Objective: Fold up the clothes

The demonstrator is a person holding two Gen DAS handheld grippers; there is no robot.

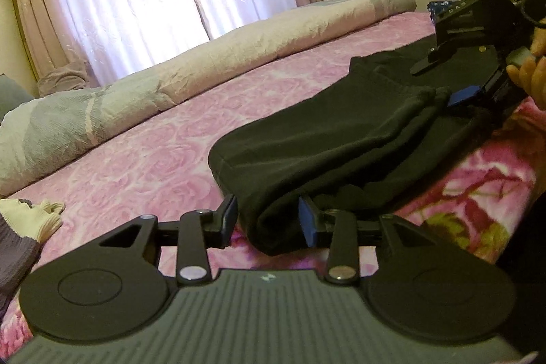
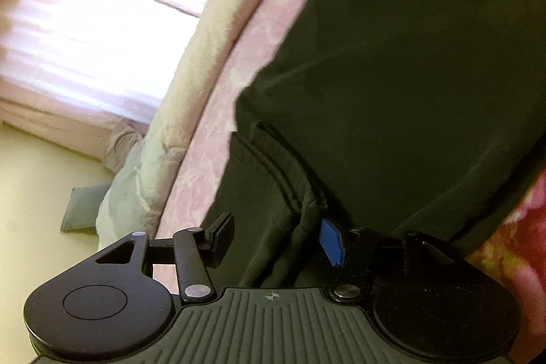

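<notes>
Black trousers (image 1: pixel 341 132) lie folded on the pink rose-patterned bed (image 1: pixel 153 139). Left tongs (image 1: pixel 268 220) spread wide around their near end; right tongs (image 2: pixel 276 237) spread too, fabric bunched between them. No legible labels.

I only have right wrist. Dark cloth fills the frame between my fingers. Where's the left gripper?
Observer: The left gripper is at the near end of the black garment, with a fold of it between its open fingers.
Operator: And how does the right gripper sit from outside?
Observer: The right gripper is at the garment's far end, held by a hand; its fingers are open around the cloth.
Operator: Anything else on the bed?
Observer: A cream and purple piece of clothing lies at the left edge on the pink bedspread.
</notes>
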